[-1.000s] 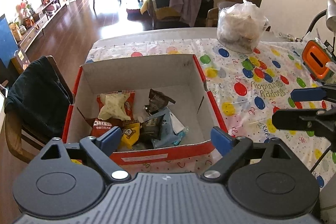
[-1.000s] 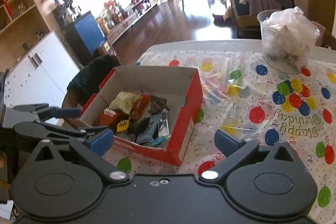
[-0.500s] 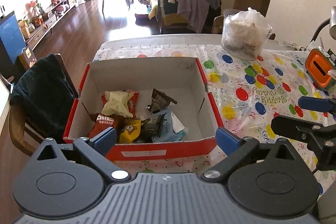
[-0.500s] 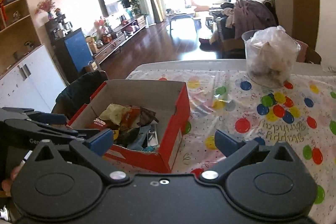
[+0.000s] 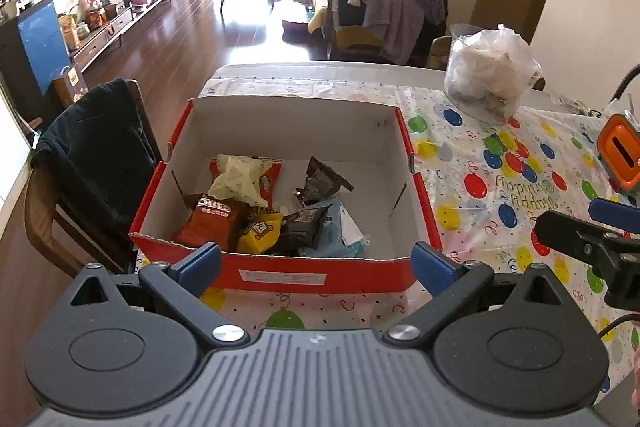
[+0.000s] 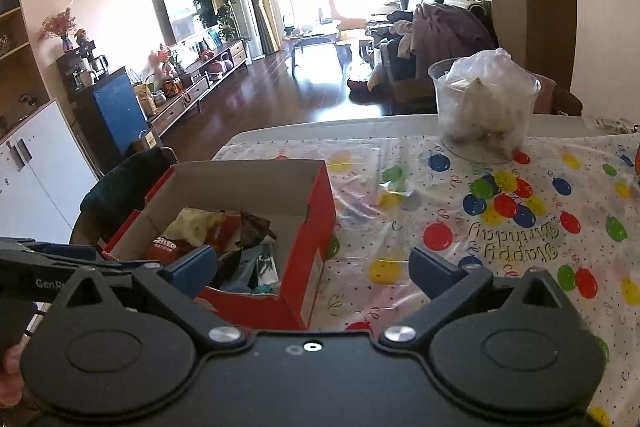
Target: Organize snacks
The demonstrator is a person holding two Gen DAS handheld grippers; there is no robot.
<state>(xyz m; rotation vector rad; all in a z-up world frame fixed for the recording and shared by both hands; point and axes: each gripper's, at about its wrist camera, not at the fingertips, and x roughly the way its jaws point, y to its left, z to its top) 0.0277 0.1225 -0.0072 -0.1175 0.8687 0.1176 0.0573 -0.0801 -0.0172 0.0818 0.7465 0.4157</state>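
A red cardboard box [image 5: 320, 273] with white inner walls stands on the table's left side and holds several snack packets: a brown Oreo pack [image 5: 210, 217], a pale bag on a red pack [image 5: 240, 181], a yellow pack [image 5: 260, 233], dark wrappers [image 5: 322, 183] and a light blue pack [image 5: 336, 235]. The box also shows in the right wrist view [image 6: 316, 223]. My left gripper [image 5: 318, 263] is open and empty, just in front of the box's near wall. My right gripper [image 6: 312, 269] is open and empty, at the box's right near corner, and shows in the left wrist view [image 5: 592, 235].
A balloon-print plastic cloth [image 5: 500, 187] covers the table. A clear tub with a white plastic bag [image 5: 490, 75] stands at the far right. An orange device [image 5: 620, 151] sits at the right edge. A chair draped with dark cloth [image 5: 92, 151] stands left of the table.
Both grippers have pulled back and tilted up from the box, so more of the room shows. Both stay open and empty. The snacks in the box have not moved.
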